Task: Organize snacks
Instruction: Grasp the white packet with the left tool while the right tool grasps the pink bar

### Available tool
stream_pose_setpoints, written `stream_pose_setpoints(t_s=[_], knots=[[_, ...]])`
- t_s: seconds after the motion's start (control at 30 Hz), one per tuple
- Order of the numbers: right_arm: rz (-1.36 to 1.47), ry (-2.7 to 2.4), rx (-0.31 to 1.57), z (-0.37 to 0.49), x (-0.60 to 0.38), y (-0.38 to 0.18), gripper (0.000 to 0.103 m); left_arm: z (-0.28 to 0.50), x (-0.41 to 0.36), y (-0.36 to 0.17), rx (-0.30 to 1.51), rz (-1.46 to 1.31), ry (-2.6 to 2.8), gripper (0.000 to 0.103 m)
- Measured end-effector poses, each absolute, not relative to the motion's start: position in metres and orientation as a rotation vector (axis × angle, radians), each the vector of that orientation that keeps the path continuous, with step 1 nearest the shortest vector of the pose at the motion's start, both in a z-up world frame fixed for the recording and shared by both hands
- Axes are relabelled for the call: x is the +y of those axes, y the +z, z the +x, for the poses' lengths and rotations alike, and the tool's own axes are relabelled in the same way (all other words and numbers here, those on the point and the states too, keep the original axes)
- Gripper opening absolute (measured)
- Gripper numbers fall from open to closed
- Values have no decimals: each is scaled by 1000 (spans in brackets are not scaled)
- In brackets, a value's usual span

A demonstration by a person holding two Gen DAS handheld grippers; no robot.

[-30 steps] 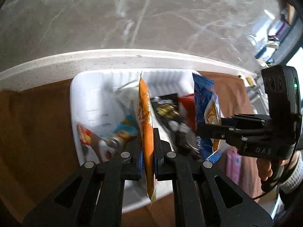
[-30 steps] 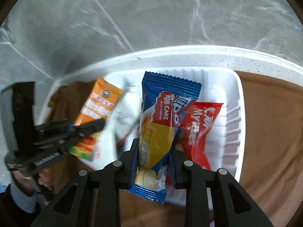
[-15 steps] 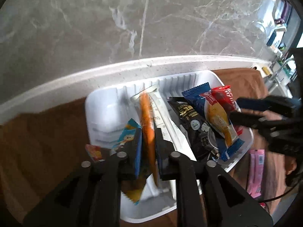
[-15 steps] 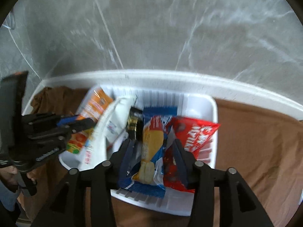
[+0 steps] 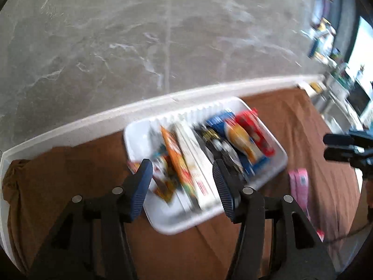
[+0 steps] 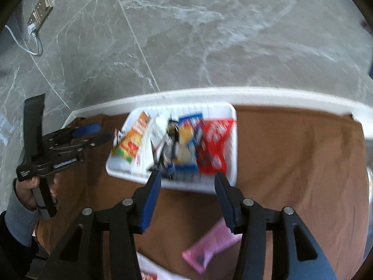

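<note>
A white tray (image 5: pixel 270 173) (image 6: pixel 230 144) on the brown cloth holds several snack packs side by side: an orange pack (image 5: pixel 178 161) (image 6: pixel 132 140), a white pack (image 5: pixel 198 163) (image 6: pixel 151 144), a black pack (image 5: pixel 219 144), a blue roll cake pack (image 5: pixel 240 140) (image 6: pixel 188 140) and a red pack (image 5: pixel 254 133) (image 6: pixel 213 144). My left gripper (image 5: pixel 181 186) is open and empty above the tray's near edge. My right gripper (image 6: pixel 187 198) is open and empty, just short of the tray. A pink pack (image 6: pixel 209 245) (image 5: pixel 299 186) lies on the cloth outside the tray.
The brown cloth (image 6: pixel 291 175) covers a white counter (image 5: pixel 70 126) against a grey marble wall (image 6: pixel 186 35). Another pack (image 6: pixel 149 274) shows at the bottom edge of the right wrist view. A wall socket with a cable (image 6: pixel 38 11) is upper left.
Both grippers have let go of their packs, orange on the left and blue roll cake on the right. Both have opened and pulled back from the tray. The packs now lie in the tray.
</note>
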State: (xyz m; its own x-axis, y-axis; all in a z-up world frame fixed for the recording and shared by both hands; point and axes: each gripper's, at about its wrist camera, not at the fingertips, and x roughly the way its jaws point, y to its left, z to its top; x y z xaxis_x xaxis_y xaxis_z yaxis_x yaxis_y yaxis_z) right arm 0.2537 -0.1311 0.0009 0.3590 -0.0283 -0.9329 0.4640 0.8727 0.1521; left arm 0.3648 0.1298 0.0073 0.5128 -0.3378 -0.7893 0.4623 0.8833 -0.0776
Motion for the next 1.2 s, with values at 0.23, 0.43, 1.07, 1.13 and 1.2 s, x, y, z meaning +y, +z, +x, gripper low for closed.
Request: stream_pose_setpoints(t_s=[0.23,0.43,1.07,1.13,1.2], knots=[[528,-440,1235,192,-121,-22,52,281,117,-16,1023,210,-639,52],[605,-522,1274,155,-116,-43,52,228,99,-36,1070,272,-775,52],[646,-541,1286,147,-120,-68,54,183,11,-53,996,607,-1058,52],[638,-534,1289,150,-120,-70,54,174,-1,-59,979,690,-1104,52],[637,-525,1290,153,-121,-71,54,168,-11,-66,968,756,-1132,52]])
